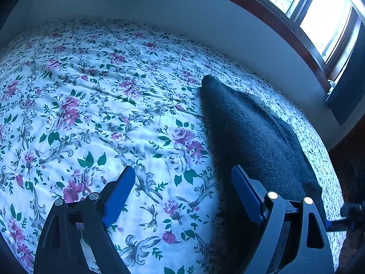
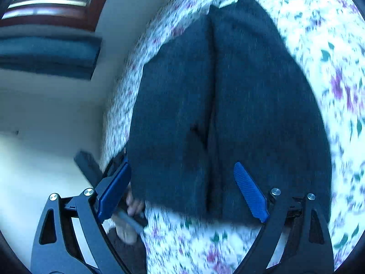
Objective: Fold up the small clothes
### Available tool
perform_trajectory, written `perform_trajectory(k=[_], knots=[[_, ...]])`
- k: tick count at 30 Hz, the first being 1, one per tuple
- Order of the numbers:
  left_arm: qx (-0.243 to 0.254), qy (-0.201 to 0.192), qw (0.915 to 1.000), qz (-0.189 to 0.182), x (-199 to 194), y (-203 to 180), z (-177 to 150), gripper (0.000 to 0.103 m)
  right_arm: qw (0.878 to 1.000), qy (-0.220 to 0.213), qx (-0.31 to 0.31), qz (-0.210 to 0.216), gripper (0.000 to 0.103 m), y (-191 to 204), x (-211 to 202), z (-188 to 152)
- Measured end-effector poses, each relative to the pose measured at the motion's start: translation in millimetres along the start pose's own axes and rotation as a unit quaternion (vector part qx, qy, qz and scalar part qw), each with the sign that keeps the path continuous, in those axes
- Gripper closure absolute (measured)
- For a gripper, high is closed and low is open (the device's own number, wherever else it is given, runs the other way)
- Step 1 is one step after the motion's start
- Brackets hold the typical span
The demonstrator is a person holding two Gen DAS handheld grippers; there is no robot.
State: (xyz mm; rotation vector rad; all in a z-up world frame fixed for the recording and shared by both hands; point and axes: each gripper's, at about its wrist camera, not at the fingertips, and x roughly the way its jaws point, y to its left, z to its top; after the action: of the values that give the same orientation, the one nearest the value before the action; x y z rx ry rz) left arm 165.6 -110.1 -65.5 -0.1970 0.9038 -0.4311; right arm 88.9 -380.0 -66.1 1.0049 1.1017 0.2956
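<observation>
Spread right hand-held gripper [image 2: 182,191] over dark garment [image 2: 228,105]

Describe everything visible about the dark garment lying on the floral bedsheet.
The dark garment is charcoal grey, with a fuzzy knit or fleece-like look. It lies flat on the floral bedsheet, near the bed's edge on the window side. In the right wrist view a lengthwise crease or seam runs down its middle, where two layers or halves seem to meet, and it narrows toward the far end. Both the left gripper and the right gripper are open above it; neither holds it. What kind of garment it is cannot be told.
</observation>
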Motion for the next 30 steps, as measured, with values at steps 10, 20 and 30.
perform_trajectory(k=[10,20,30], knots=[[-0.002,0.000,1.0000,-0.003,2,0,1,0.018,0.994,-0.030,0.023,0.103,0.011,-2,6,22],[-0.004,0.001,1.0000,-0.005,1,1,1,0.018,0.990,-0.058,0.040,0.124,0.011,-6,22,62],[-0.006,0.000,1.0000,-0.007,1,2,1,0.018,0.993,-0.070,0.007,0.090,0.011,5,26,66]])
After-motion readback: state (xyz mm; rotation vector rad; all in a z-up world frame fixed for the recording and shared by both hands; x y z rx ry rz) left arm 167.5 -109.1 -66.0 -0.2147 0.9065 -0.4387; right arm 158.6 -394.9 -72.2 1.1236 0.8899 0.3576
